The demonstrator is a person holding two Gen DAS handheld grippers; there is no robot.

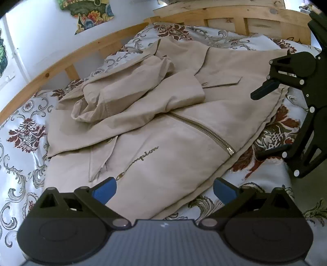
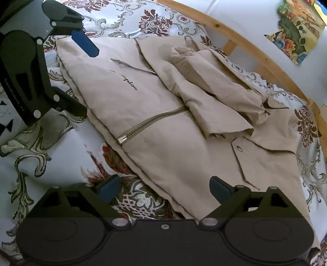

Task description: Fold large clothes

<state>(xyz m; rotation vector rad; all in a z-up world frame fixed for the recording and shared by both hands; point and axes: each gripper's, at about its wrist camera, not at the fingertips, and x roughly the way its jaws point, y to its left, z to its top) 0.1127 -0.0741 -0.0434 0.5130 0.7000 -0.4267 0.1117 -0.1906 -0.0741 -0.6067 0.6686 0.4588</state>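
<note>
Jacket on bedspread (sleeves folded)

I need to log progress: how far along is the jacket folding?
Done: both sleeves lie folded across the zipped beige jacket on the bed. In hand: nothing; the left claw and right claw hover open at its near hem. Left: folding the body over.

The jacket lies spread on the bed, its sleeves folded across its middle over the zipper. The left gripper hovers over one hem corner, the right gripper over the other. The headboard stands behind the jacket.
</note>
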